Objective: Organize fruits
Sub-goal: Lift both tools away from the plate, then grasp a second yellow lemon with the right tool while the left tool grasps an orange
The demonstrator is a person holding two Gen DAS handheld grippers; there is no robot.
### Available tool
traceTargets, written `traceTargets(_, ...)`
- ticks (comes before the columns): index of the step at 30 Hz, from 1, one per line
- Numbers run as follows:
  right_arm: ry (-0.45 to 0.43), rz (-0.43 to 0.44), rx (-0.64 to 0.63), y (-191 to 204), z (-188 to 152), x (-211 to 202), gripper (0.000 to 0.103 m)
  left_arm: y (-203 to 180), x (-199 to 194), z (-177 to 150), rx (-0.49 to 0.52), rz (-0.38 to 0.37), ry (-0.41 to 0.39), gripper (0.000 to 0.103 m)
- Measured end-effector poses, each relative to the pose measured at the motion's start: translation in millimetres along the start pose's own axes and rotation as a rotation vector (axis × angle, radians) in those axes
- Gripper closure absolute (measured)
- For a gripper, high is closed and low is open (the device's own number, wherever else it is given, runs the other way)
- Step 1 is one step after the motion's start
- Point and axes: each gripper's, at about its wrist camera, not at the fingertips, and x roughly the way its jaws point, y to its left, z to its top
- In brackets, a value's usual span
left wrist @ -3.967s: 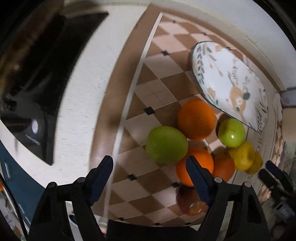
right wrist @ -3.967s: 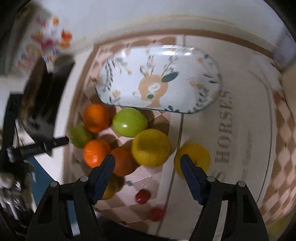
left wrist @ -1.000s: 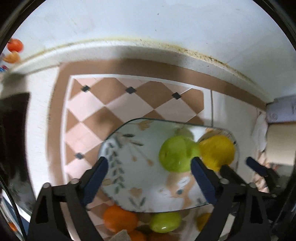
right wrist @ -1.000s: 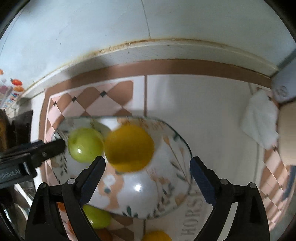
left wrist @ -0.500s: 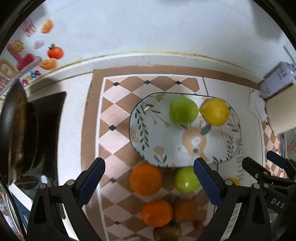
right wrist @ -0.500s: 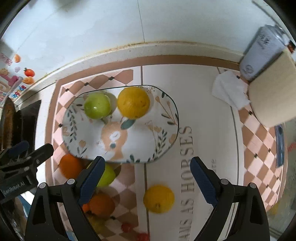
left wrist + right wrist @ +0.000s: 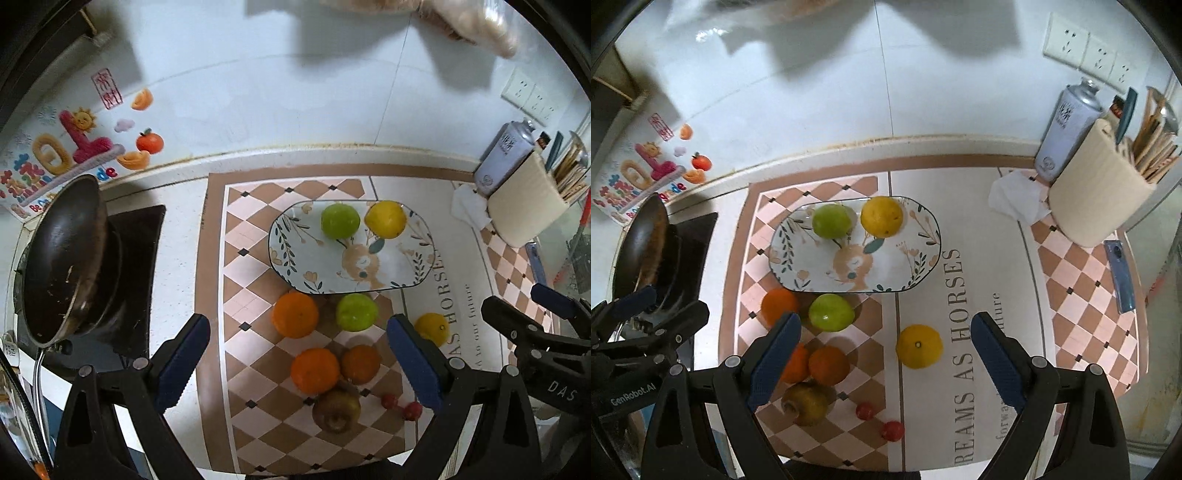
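A deer-patterned oval plate [image 7: 399, 273] [image 7: 905, 266] on the checkered mat holds a green apple [image 7: 340, 220] [image 7: 832, 220] and a yellow fruit [image 7: 385, 219] [image 7: 881, 216]. In front of the plate lie a second green apple [image 7: 356, 312] [image 7: 831, 312], three oranges [image 7: 295, 314] [image 7: 828, 364], a loose yellow fruit [image 7: 432, 328] [image 7: 919, 346], a brownish pear [image 7: 336, 408] [image 7: 806, 403] and two small red fruits [image 7: 400, 406] [image 7: 879, 421]. My left gripper [image 7: 299, 363] and right gripper [image 7: 886, 362] are both open and empty, held high above the loose fruit.
A dark wok [image 7: 62, 258] sits on the stove at the left. A beige utensil holder [image 7: 1100, 192], a spray can [image 7: 1063, 129], and a crumpled tissue [image 7: 1015, 195] stand at the back right. A blue lighter [image 7: 1121, 275] lies on the mat's right side.
Both grippers carried a green apple and a yellow fruit to the plate, released them, and have pulled back and up, so the whole counter is in view.
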Motion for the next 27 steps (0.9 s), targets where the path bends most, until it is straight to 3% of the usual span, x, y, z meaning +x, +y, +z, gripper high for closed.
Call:
traceTargets(6,-0.04,0.013,-0.002,5.8,-11.1,-29.3,0.008,0.7,-25.6,-5.5,-0.003,-0.008,-0.042,0.005)
traceTargets(12,-0.048,0.052,0.007,8.4,-17.2,-38.9,0.008,2.9,-25.5,-9.5,-0.034,-0.029,-0.037,0.005)
traceTargets(20,0.045,0.072,0.058,-13.2,-17.9,10.1,0.008,8.2,30.8,-15.4,-0.061,-0.004,0.083,0.001)
traceTargets(27,0.176,0.098,0.153,-52.2,-28.4,80.0,0.008,14.4,105.4,-34.8,-0.122,-0.046,0.293,0.002)
